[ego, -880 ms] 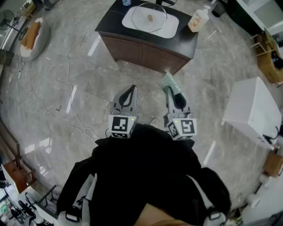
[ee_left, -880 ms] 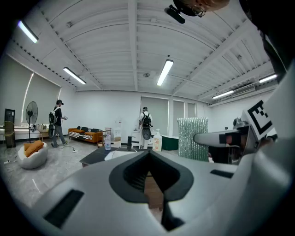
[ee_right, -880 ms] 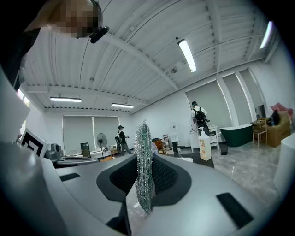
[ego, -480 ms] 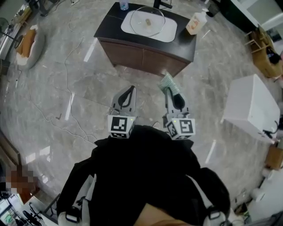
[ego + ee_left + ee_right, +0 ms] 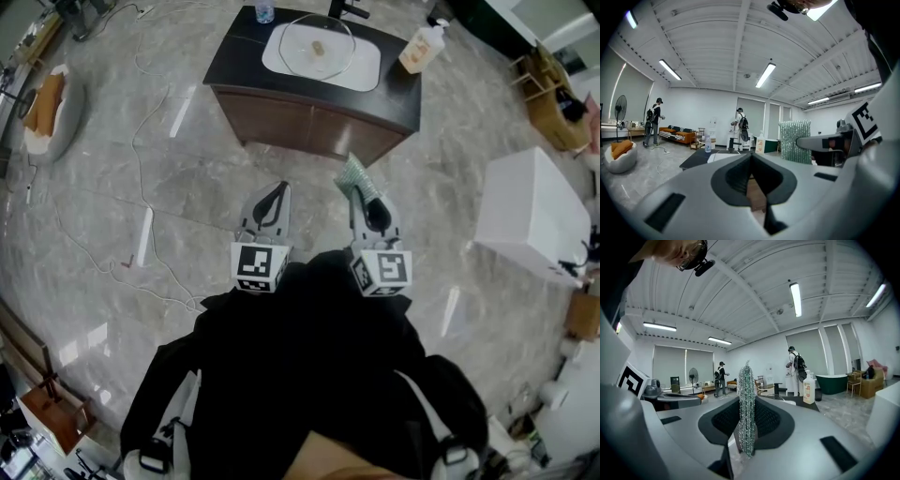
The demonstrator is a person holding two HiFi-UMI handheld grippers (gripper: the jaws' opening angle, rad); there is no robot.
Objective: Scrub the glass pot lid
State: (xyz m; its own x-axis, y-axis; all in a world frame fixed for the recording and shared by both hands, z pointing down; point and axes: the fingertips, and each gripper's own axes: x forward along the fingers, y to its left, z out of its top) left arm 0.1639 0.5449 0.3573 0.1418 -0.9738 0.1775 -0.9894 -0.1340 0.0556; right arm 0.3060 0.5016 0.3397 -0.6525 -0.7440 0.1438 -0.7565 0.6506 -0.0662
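The glass pot lid point(image 5: 316, 39) lies over the white sink basin point(image 5: 366, 67) in a dark vanity cabinet point(image 5: 309, 120) far ahead of me. My right gripper point(image 5: 361, 190) is shut on a green-silver scrubbing cloth point(image 5: 356, 176), which stands as a glittering strip point(image 5: 746, 404) between its jaws in the right gripper view. My left gripper point(image 5: 273, 197) is shut with nothing in it, and its jaws meet in the left gripper view point(image 5: 751, 157). Both grippers hang close to my body, well short of the cabinet.
A soap pump bottle point(image 5: 419, 45) stands on the cabinet's right end, a small water bottle point(image 5: 266, 11) at its back left. A white box point(image 5: 534, 225) sits on the floor to the right, a cable point(image 5: 141, 178) trails across the marble floor to the left. People stand far off point(image 5: 796, 364).
The cabinet and floor have shifted slightly in the head view as my head moved. Both grippers keep the same pose and grip.
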